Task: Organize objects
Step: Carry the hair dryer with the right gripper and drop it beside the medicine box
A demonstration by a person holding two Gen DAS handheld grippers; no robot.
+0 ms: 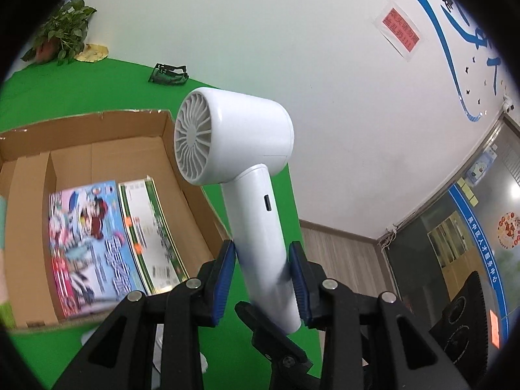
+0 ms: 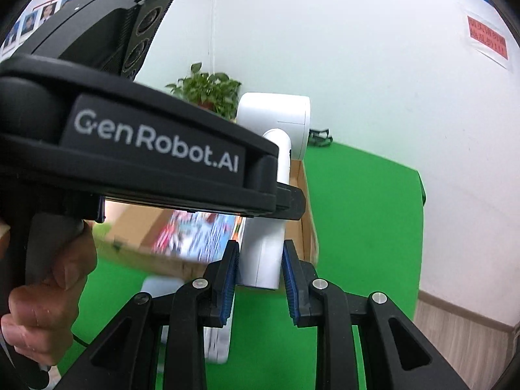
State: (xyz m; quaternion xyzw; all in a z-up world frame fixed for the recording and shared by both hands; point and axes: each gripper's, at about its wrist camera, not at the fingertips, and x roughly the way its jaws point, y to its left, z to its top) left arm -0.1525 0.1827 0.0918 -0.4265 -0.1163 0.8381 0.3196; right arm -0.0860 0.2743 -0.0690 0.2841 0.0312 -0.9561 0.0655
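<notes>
While clamped in the left gripper (image 1: pixel 261 273), hair dryer (image 1: pixel 240 149) above the box (image 1: pixel 97 149).

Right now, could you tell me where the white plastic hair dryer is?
The white plastic hair dryer is held by its handle in the left tongs, raised beside the open cardboard box's right wall.

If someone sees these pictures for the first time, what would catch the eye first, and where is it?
First comes the white hair dryer, held up in the middle of the left wrist view, its handle clamped in the left gripper. To its left, an open cardboard box on the green table holds colourful books. In the right wrist view, the right gripper is open, with the dryer's handle seen between its fingers.
</notes>
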